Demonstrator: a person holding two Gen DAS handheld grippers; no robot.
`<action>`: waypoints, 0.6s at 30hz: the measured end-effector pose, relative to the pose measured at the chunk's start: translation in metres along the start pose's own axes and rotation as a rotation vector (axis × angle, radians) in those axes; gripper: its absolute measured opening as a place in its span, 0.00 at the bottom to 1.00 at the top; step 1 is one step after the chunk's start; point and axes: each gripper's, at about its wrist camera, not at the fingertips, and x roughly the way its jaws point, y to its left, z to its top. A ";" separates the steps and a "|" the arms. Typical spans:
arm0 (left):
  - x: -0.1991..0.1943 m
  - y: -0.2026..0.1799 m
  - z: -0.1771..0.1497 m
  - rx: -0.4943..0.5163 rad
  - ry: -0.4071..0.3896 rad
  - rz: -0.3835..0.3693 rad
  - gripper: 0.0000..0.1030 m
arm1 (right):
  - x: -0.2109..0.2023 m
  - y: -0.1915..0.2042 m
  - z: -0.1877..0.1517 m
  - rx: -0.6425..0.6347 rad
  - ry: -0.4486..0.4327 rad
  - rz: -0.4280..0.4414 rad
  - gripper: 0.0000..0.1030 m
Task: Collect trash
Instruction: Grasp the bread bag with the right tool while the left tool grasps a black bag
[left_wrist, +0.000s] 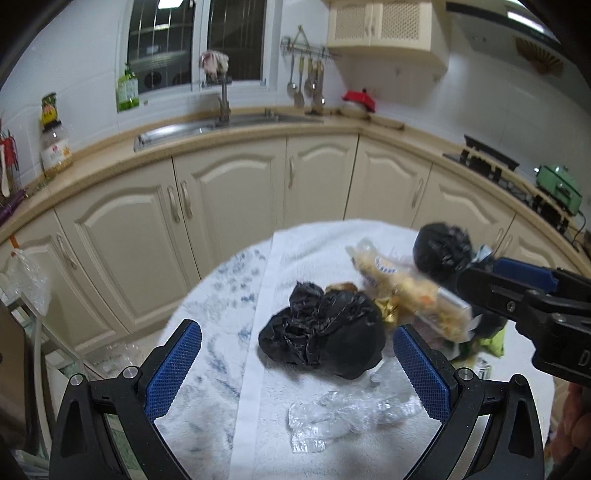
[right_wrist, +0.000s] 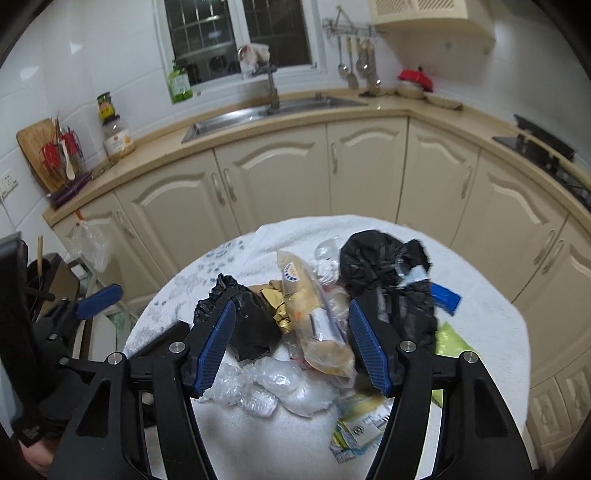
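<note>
Right now both of your grippers hang over a round table covered with a white towel, in front of cream kitchen cabinets.

Left gripper: jaws spread wide, nothing between the pads. A crumpled black bag sits just ahead of its tips, near the table's middle. Clear crinkled plastic lies on the towel below it, toward the near edge.

Right gripper: jaws partly apart, and I see no pad pressing on anything. A clear snack bag with yellowish contents lies lengthwise in the gap, closer to the right finger; whether they touch I can't tell. That black bag is just beyond the left finger's tip. A second black bag sits toward the far right edge, with more black material running down behind the right finger; one piece or two, I can't tell. Gold foil is wedged between the first black bag and the snack bag. A yellow-green wrapper lies at the right edge, and a printed paper packet at the near edge under the right finger.

Trash is bunched at the table's centre and right side, pieces touching or overlapping. The left part of the towel carries a blue pattern.
</note>
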 end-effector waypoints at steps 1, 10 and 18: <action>0.006 0.001 0.000 -0.003 0.011 -0.005 0.99 | 0.006 0.000 0.001 -0.003 0.010 0.005 0.64; 0.058 0.005 0.003 0.021 0.078 -0.041 0.99 | 0.060 -0.006 0.004 -0.007 0.128 0.018 0.57; 0.097 0.009 0.015 0.025 0.093 -0.132 0.99 | 0.091 -0.014 0.001 -0.014 0.211 -0.006 0.45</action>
